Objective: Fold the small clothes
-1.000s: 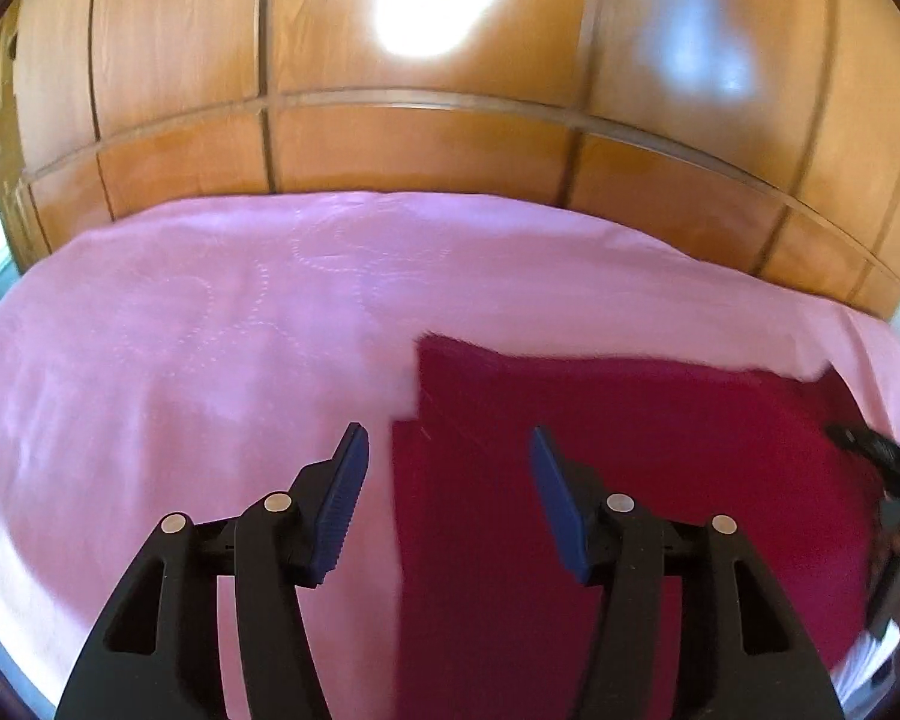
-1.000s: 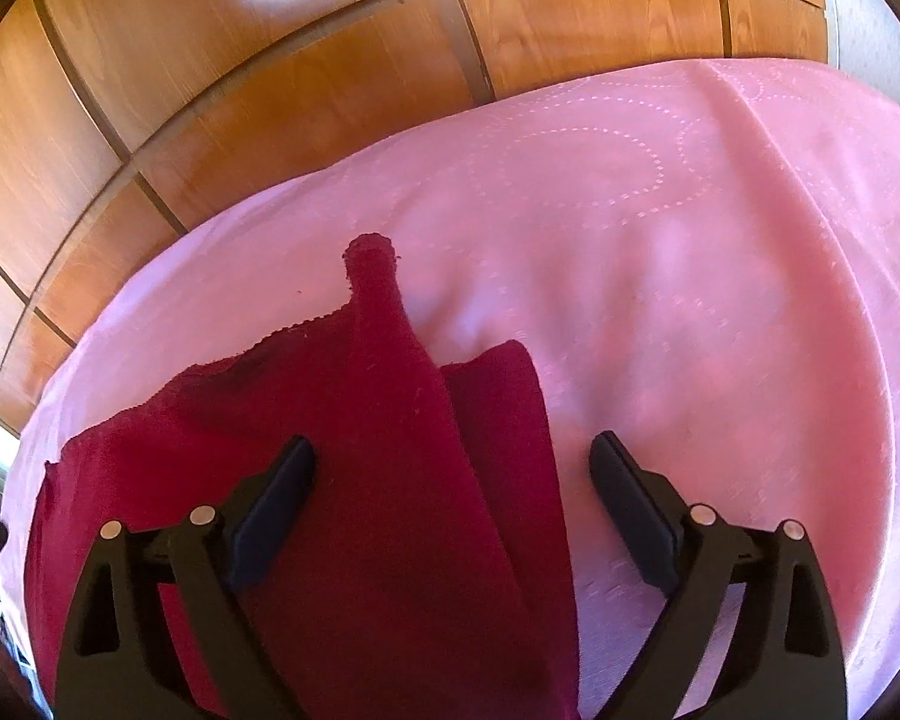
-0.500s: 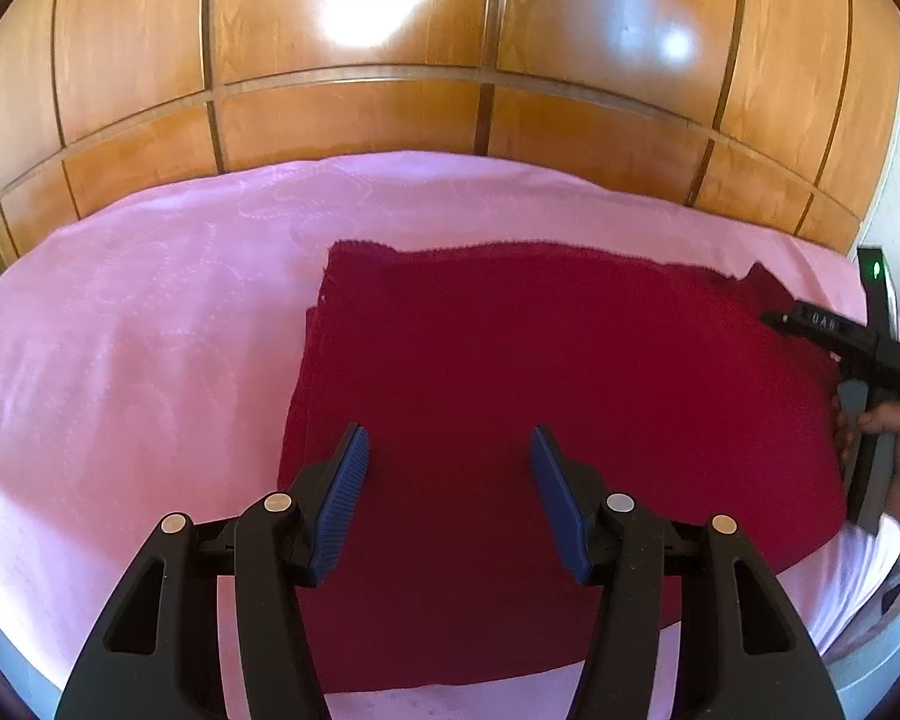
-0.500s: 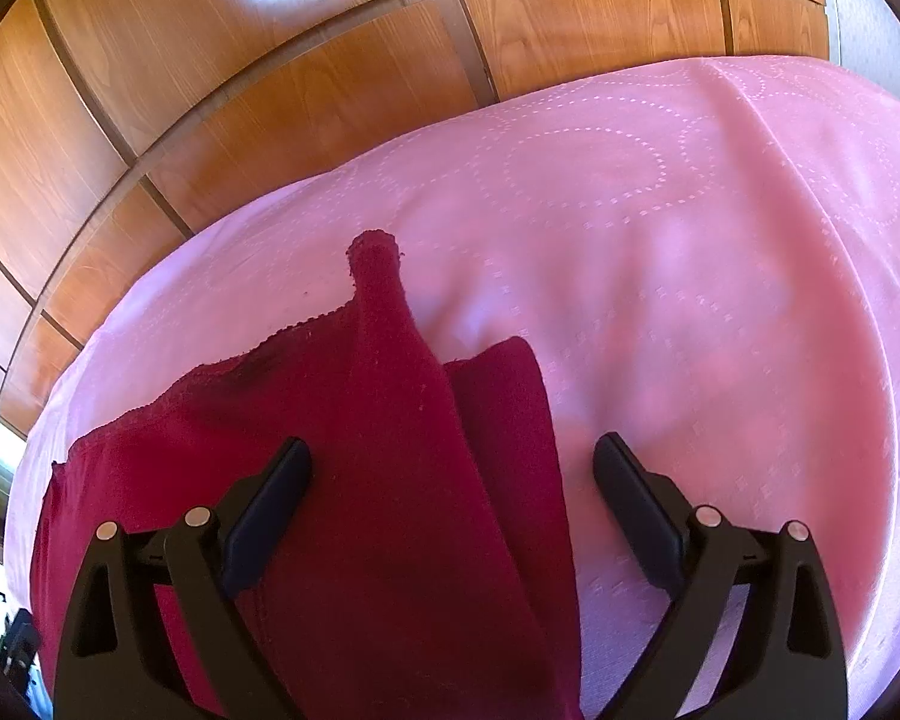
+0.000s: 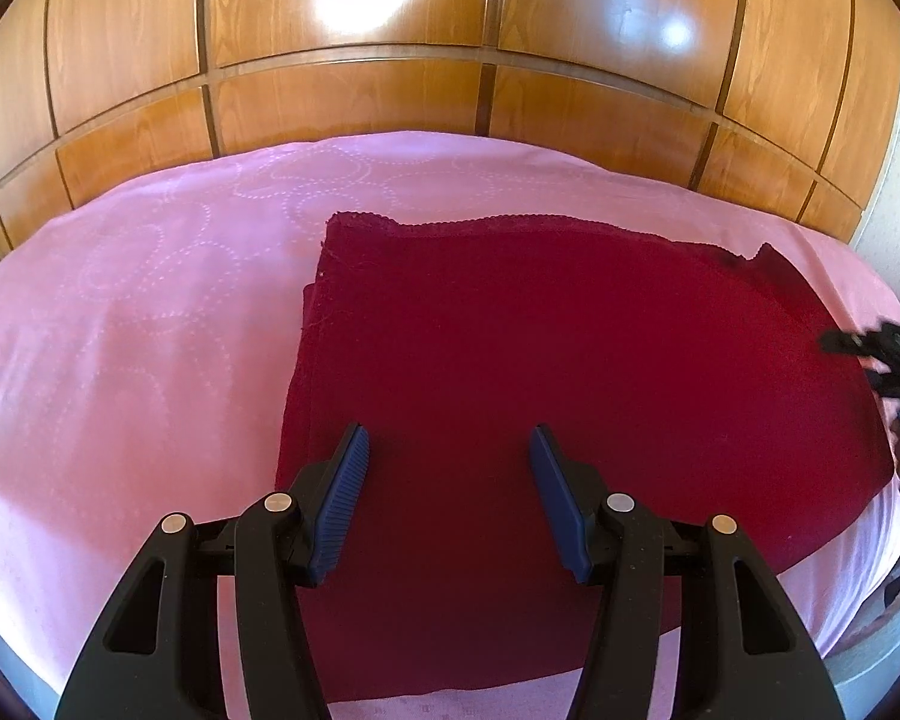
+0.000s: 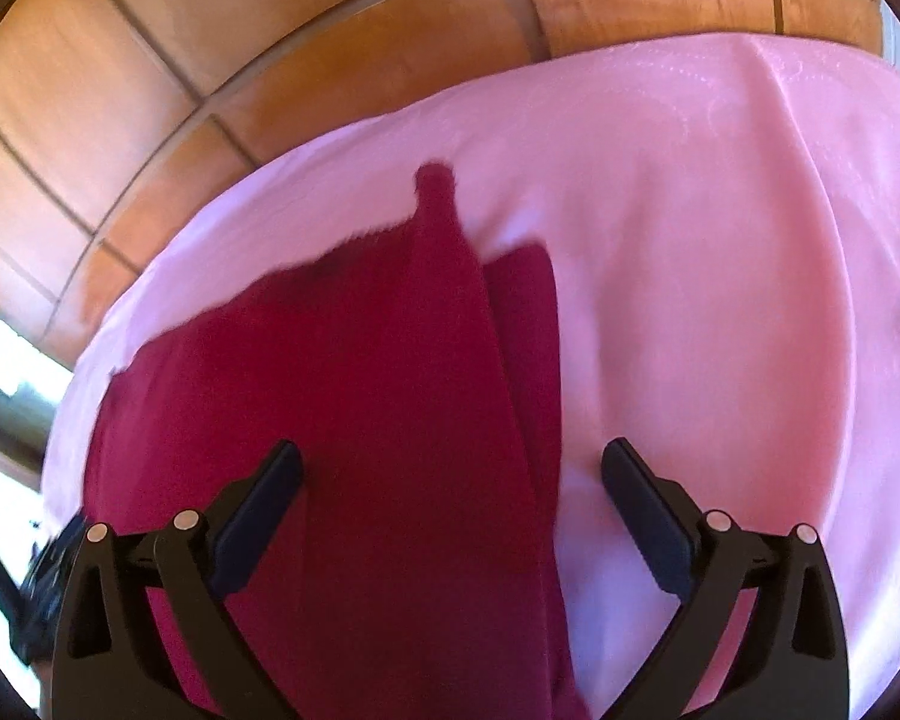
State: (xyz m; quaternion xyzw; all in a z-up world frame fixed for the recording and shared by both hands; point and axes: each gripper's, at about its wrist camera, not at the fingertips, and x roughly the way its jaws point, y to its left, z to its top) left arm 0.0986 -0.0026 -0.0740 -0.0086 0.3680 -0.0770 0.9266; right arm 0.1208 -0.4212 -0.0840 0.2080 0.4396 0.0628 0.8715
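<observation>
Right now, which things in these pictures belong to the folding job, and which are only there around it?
For the job:
- dark red garment
- left gripper, open
- right gripper, open

Only around:
- pink bedspread, under the garment
- wooden panelled wall behind

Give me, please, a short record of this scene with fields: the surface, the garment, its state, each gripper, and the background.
surface: pink bedspread with a dotted circle pattern
garment: dark red cloth lying on the bedspread
state: lies flat, left edge doubled in layers; a narrow strip sticks out at the far right corner
left gripper: open, holds nothing, above the near part of the cloth
right gripper: open, holds nothing, over the right edge of the cloth
background: wooden panels behind the bed
</observation>
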